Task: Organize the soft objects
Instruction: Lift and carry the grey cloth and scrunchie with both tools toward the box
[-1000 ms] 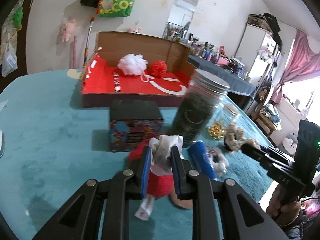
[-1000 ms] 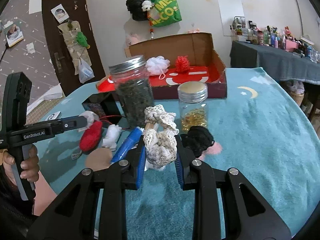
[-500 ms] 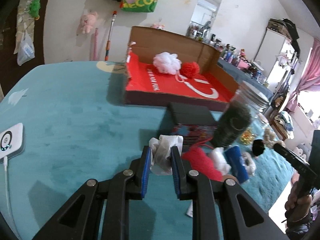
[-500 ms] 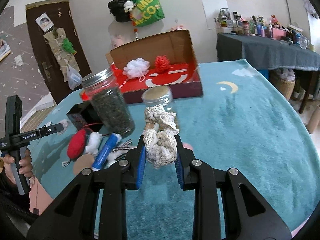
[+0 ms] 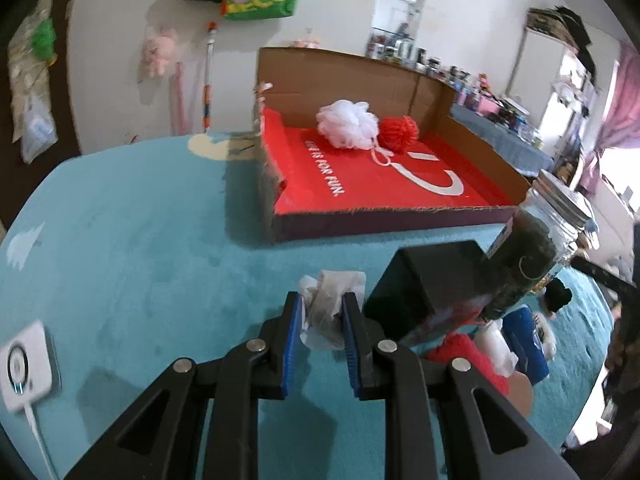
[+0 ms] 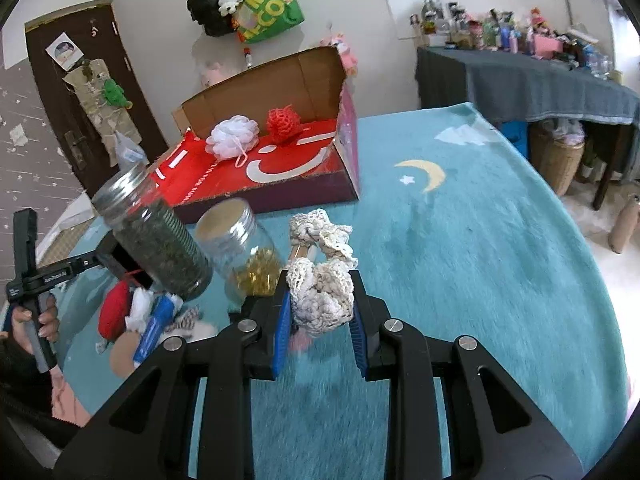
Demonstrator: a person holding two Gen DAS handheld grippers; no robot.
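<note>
My left gripper (image 5: 322,312) is shut on a crumpled white soft piece (image 5: 326,300) and holds it above the teal table cover. My right gripper (image 6: 320,300) is shut on a cream crochet scrunchie (image 6: 320,276). An open cardboard box with a red floor (image 5: 384,176) stands ahead; in it lie a white mesh pouf (image 5: 347,124) and a red yarn ball (image 5: 400,134). The box also shows in the right wrist view (image 6: 264,168). A red plush (image 6: 114,314) lies with other soft items at the left.
A jar of dark herbs (image 5: 532,256) and a black box (image 5: 424,284) stand right of my left gripper. A small jar with gold bits (image 6: 240,248) stands by the herb jar (image 6: 156,236). A white charger pad (image 5: 24,364) lies at the left.
Both grippers have lifted and moved toward the cardboard box with their soft pieces still held. The left one has left the red plush pile behind to its right.
</note>
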